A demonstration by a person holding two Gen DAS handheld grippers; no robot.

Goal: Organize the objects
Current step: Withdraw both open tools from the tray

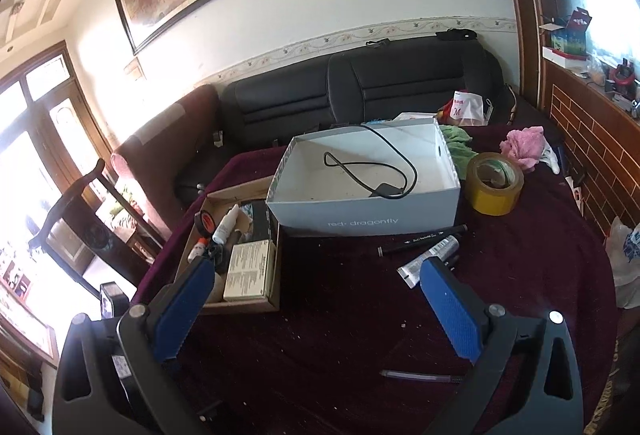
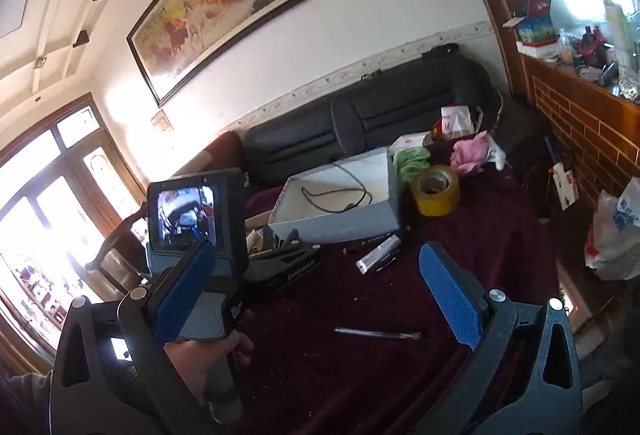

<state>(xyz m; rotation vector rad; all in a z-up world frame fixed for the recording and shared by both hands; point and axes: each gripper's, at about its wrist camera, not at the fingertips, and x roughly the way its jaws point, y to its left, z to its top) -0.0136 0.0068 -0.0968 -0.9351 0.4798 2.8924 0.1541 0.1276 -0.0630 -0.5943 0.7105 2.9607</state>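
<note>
A grey shoebox (image 1: pixel 366 209) with a black cable (image 1: pixel 380 171) inside stands on the dark red table; it also shows in the right wrist view (image 2: pixel 340 223). A shallow cardboard tray (image 1: pixel 240 305) with bottles and small boxes lies left of it. A black pen (image 1: pixel 420 235), a silver tube (image 1: pixel 430 259) and a yellow tape roll (image 1: pixel 494 183) lie to the right. A clear pen (image 2: pixel 376 334) lies between my right gripper's fingers. My left gripper (image 1: pixel 316 299) is open and empty above the table. My right gripper (image 2: pixel 320 295) is open and empty.
A pink cloth (image 1: pixel 524 147) and a green cloth (image 1: pixel 456 147) lie behind the shoebox. A black sofa (image 1: pixel 360 87) runs along the back. A brick ledge (image 1: pixel 592 139) is at right, with a plastic bag (image 2: pixel 616 231). My left hand's gripper body with its screen (image 2: pixel 184 215) fills the right view's left side.
</note>
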